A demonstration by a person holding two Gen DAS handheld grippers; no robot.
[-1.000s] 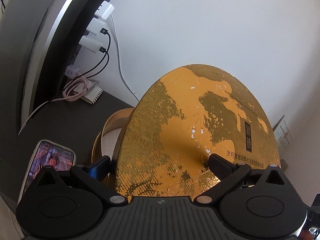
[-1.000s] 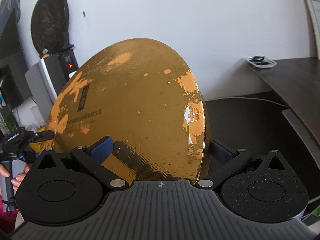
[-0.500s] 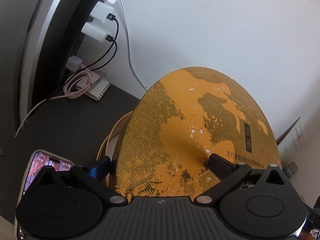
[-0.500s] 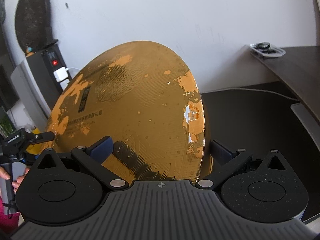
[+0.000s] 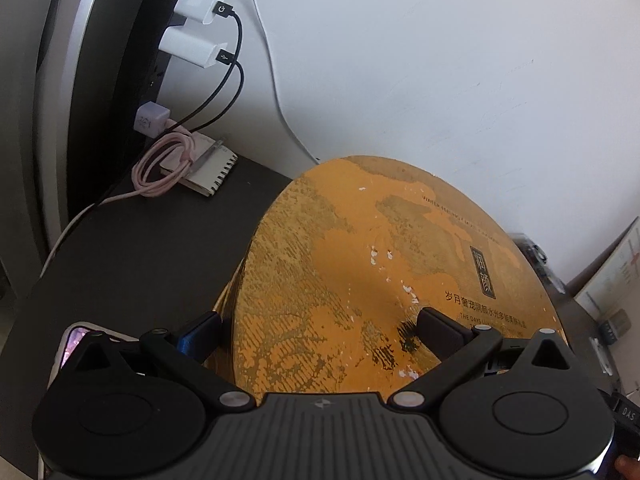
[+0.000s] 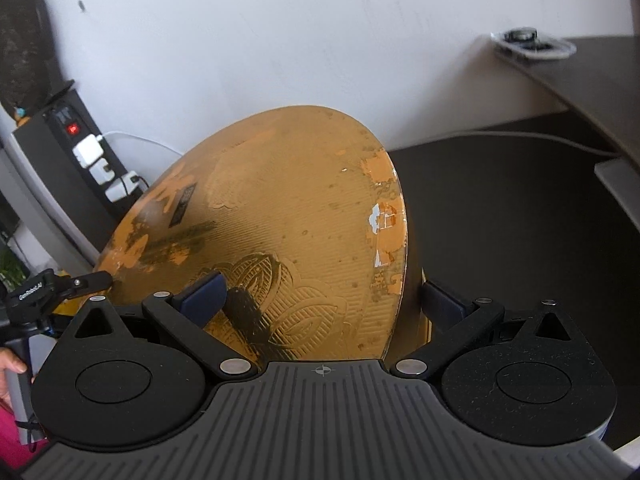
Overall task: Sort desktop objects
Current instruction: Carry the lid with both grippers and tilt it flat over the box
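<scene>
Gold-and-orange round lid (image 5: 384, 280), worn and patchy, is sitting between both grippers, tilted, with a printed black label and lines of text on its top face. Left gripper (image 5: 320, 330) is gripping the lid at its near rim: one finger (image 5: 442, 330) is lying on the top face, the blue-padded finger (image 5: 200, 338) is sitting beyond the rim on the underside. Fingers are at a narrow spread, holding the lid's edge.

Right gripper (image 6: 322, 300) is doing the same from the opposite side of the lid (image 6: 280, 216): blue-padded finger (image 6: 204, 296) on the embossed top face, the other finger (image 6: 442, 302) behind the rim. Fingers narrow, clamped across the lid's thickness. In the right wrist view the left gripper's finger tip (image 6: 90, 282) is touching the lid's far edge, with a person's hand (image 6: 10, 368) on that handle at the frame's left edge.

Below the lid's left rim, a gold curved edge (image 5: 229, 300) is showing; whether it belongs to a matching box base I cannot tell.

Dark surface (image 5: 152, 248) is carrying a small spiral notebook (image 5: 212, 168) with a coiled pink cable (image 5: 164, 164) lying on it, well apart from the lid. White chargers (image 5: 196, 46) are plugged into a black power strip (image 6: 80, 168) standing against the white wall. A phone (image 5: 74, 344) with a lit screen is lying just beside the left gripper's body, mostly hidden.
</scene>
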